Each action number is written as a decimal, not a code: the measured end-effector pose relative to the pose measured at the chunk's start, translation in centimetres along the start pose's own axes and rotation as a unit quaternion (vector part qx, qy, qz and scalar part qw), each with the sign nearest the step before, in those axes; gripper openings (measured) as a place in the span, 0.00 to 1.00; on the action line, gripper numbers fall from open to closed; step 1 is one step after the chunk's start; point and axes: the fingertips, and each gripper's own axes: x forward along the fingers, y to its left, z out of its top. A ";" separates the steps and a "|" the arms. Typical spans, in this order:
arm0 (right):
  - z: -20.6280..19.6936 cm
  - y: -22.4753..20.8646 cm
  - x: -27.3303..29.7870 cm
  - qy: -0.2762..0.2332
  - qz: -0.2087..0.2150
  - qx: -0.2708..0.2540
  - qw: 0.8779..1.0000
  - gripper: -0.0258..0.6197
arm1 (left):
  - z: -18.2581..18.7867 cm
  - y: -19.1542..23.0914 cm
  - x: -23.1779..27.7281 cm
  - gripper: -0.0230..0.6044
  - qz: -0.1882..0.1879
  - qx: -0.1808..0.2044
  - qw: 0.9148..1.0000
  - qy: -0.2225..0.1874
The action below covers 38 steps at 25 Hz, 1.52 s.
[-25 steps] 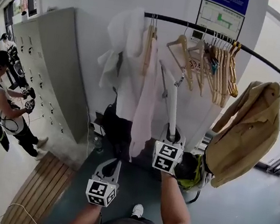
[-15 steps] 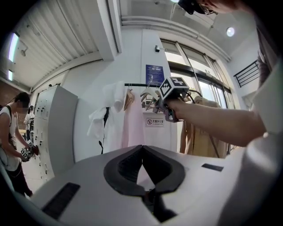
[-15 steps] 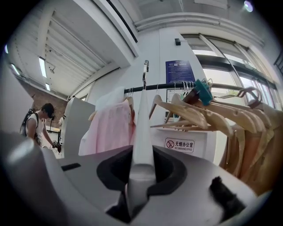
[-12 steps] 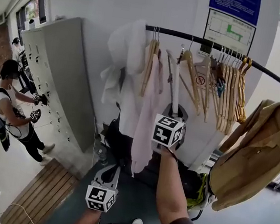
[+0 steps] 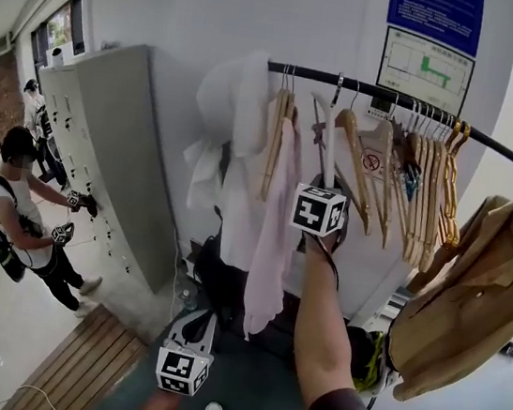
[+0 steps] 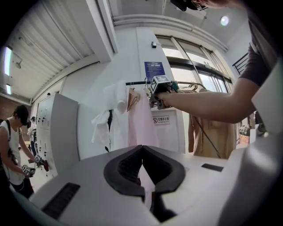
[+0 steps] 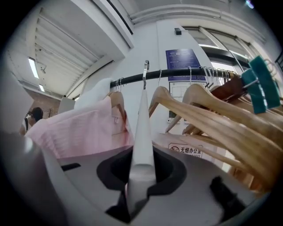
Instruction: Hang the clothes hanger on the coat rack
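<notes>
A white clothes hanger (image 5: 324, 152) (image 7: 142, 141) stands upright in my right gripper (image 5: 319, 189) (image 7: 142, 167), which is shut on its lower arm. Its metal hook (image 7: 145, 73) reaches the height of the black rail (image 5: 394, 99) (image 7: 177, 73), between a pink shirt (image 5: 278, 221) and a row of wooden hangers (image 5: 404, 163). Whether the hook sits over the rail I cannot tell. My left gripper (image 5: 196, 322) (image 6: 142, 150) hangs low in front of the rack, shut with nothing in it.
A white garment (image 5: 226, 119) and a tan jacket (image 5: 472, 287) also hang on the rail. Grey lockers (image 5: 103, 149) stand at the left, with a person (image 5: 23, 214) beside them. Wooden slats (image 5: 87, 365) lie on the floor.
My right gripper has risen and gone forward with the white hanger, bringing its hook up to the rail. The left gripper has stayed low.
</notes>
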 end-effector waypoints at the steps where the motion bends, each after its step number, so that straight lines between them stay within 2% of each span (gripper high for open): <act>1: 0.3 0.0 0.5 0.004 -0.002 -0.001 1.000 0.15 | 0.3 0.2 0.4 0.05 -0.005 0.003 1.000 -0.004; 8: -0.8 -0.3 2.4 0.041 -0.020 -0.003 0.999 0.15 | 1.5 1.7 1.5 0.05 -0.027 0.010 0.999 -0.026; 17: -0.9 0.3 1.9 0.022 -0.032 -0.014 0.999 0.15 | 1.2 2.9 3.0 0.05 -0.054 -0.007 0.998 -0.030; 22: -0.5 1.6 0.5 -0.010 -0.006 -0.022 1.000 0.15 | 0.4 3.1 3.4 0.05 -0.069 -0.021 0.997 -0.027; 26: 0.1 2.3 -1.5 -0.051 0.019 -0.026 0.998 0.28 | -0.1 3.3 3.8 0.05 -0.076 -0.021 0.997 -0.017; 28: 0.5 2.2 -3.0 -0.073 0.019 -0.031 0.997 0.31 | -0.4 3.5 3.9 0.05 -0.079 -0.021 0.997 -0.012; 31: 0.9 2.3 -5.6 -0.100 0.011 -0.047 0.994 0.32 | -0.4 3.8 4.0 0.05 -0.089 -0.021 0.996 -0.014; 38: -1.0 2.2 -13.0 -0.120 0.001 -0.047 0.992 0.32 | -0.1 2.8 3.8 0.05 -0.131 -0.029 0.991 -0.020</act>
